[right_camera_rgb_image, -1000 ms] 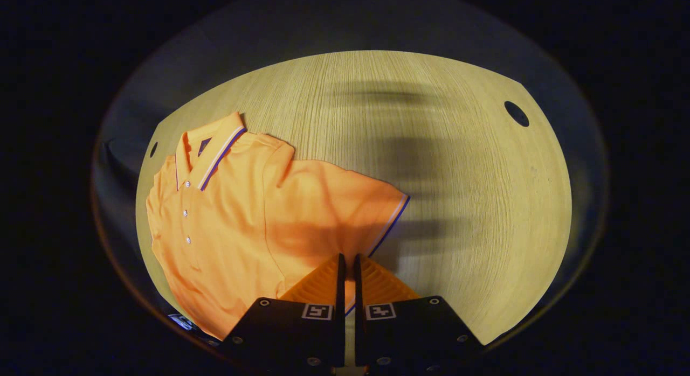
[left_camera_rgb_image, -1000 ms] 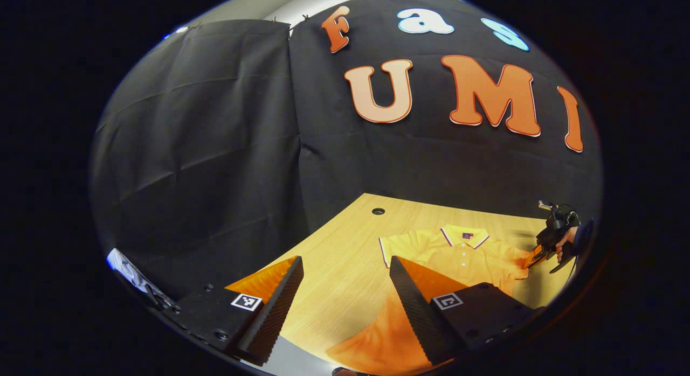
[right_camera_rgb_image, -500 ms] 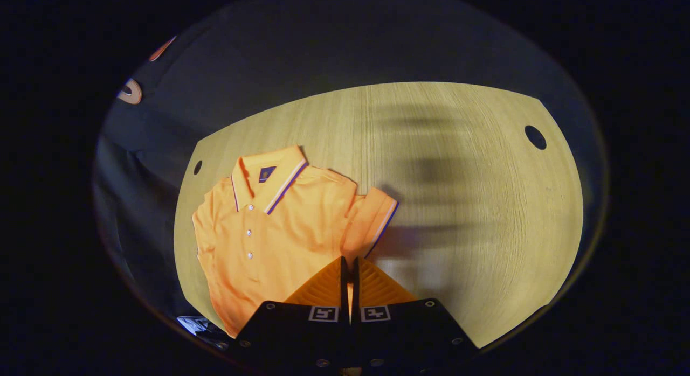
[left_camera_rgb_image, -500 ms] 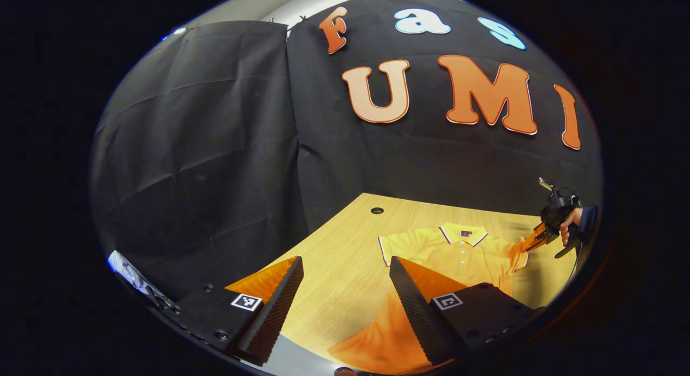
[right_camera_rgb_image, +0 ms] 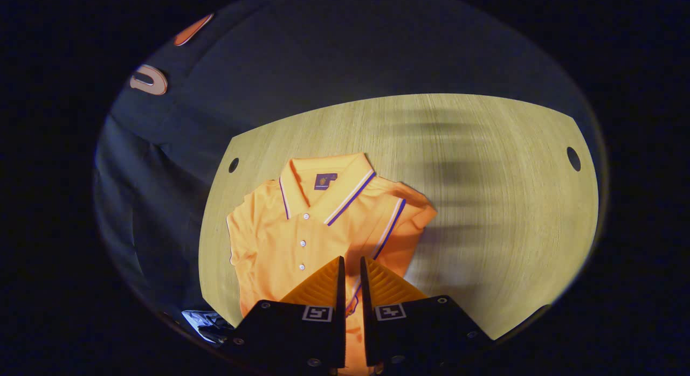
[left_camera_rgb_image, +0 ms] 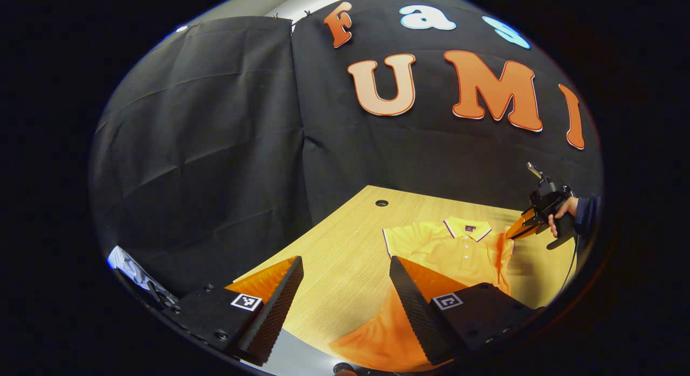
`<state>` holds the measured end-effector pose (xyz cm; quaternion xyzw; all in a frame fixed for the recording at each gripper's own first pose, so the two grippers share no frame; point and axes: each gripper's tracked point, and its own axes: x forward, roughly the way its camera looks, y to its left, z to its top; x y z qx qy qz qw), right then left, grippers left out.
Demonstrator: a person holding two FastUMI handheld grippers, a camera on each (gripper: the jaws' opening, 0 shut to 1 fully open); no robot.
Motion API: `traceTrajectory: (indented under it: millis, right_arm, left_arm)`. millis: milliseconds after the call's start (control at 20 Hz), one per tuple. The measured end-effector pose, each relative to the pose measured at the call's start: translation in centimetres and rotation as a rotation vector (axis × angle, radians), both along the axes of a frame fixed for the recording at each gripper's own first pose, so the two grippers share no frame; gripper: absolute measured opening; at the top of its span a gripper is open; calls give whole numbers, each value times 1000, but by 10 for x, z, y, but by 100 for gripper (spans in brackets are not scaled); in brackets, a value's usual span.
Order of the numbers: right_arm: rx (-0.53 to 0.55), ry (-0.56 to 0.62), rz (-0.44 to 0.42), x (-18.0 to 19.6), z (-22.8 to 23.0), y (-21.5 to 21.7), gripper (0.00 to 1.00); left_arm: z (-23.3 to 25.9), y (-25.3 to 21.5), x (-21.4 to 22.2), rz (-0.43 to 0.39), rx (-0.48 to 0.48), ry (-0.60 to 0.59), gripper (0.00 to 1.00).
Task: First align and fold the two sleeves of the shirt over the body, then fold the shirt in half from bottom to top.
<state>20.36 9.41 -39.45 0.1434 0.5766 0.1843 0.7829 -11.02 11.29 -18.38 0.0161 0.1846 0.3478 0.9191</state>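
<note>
My right tool has its fingers nearly together, a thin gap between them, pinching the sleeve by its striped cuff; the sleeve lies over the body of the orange shirt. The shirt lies collar-up on the wooden counter, buttons showing. My left tool is released, fingers wide apart, low over the counter near the shirt's hem. In the left gripper view, a hand holds the right tool at the shirt's far shoulder.
</note>
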Motion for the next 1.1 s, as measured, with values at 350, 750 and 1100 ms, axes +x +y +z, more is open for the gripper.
traceTrajectory:
  millis: [350,750,1100]
  right_arm:
    - [8,-43,64,-7,9,-4,55]
    - [50,-167,19,-29,51,-17,80]
    - [-35,-236,-180,-56,74,-60,88]
  left_arm:
    - [-14,0,-4,29,-61,28,99]
    - [-45,-9,64,-140,-332,66,99]
    - [-100,18,152,-324,-511,183,97]
